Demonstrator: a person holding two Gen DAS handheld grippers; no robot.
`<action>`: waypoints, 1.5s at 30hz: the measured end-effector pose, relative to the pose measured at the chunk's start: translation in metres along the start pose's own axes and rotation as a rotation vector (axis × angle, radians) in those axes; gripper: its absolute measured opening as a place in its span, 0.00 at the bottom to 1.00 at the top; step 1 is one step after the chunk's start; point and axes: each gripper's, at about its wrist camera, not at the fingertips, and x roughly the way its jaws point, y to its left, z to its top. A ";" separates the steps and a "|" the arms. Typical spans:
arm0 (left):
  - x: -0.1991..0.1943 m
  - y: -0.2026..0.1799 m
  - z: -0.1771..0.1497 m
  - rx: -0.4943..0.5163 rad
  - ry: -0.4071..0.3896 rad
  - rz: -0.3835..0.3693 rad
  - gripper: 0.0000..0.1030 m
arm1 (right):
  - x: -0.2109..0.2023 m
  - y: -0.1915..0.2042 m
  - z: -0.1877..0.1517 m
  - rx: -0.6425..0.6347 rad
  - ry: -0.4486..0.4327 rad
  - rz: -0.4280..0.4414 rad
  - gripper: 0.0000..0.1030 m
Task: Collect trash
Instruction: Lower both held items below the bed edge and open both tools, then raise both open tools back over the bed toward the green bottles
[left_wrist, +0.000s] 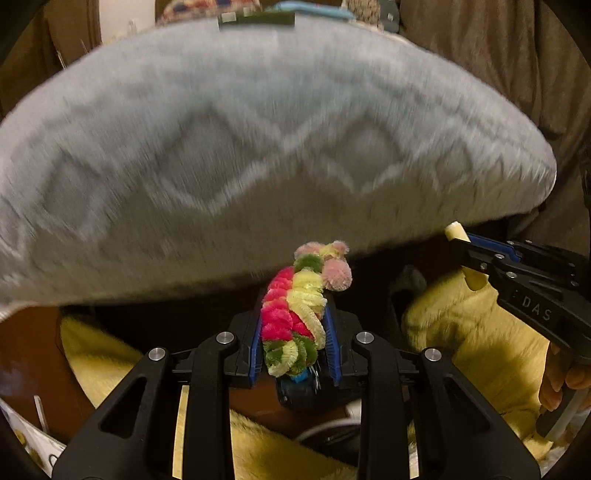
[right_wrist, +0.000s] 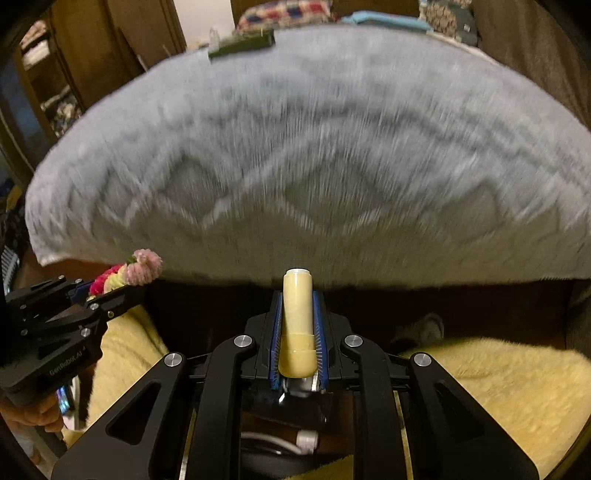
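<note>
My left gripper (left_wrist: 293, 314) is shut on a fuzzy bundle of pink, yellow and green pipe cleaners (left_wrist: 295, 314), which sticks out past the fingertips toward a grey patterned cushion (left_wrist: 258, 147). My right gripper (right_wrist: 298, 317) is shut on a cream cylindrical tube (right_wrist: 297, 321), held lengthwise between the blue pads. In the left wrist view the right gripper (left_wrist: 461, 254) shows at the right with the tube (left_wrist: 455, 232). In the right wrist view the left gripper (right_wrist: 122, 277) shows at the left with the pipe cleaners (right_wrist: 142, 267).
The grey cushion (right_wrist: 314, 155) fills the view ahead of both grippers. A small green object (right_wrist: 242, 43) lies on its far edge. Yellow fuzzy fabric (right_wrist: 498, 387) lies below. Brown curtains (left_wrist: 498, 55) and shelves (right_wrist: 48, 74) stand behind. A white cable (right_wrist: 295, 439) lies beneath.
</note>
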 end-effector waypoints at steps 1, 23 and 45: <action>0.009 0.000 -0.004 0.000 0.024 -0.007 0.25 | 0.008 0.000 -0.003 0.008 0.026 0.011 0.16; 0.087 -0.008 -0.032 -0.022 0.257 -0.052 0.36 | 0.069 -0.014 -0.018 0.071 0.203 0.058 0.23; -0.072 0.024 0.051 -0.007 -0.139 0.084 0.89 | -0.073 -0.019 0.065 0.000 -0.187 -0.058 0.96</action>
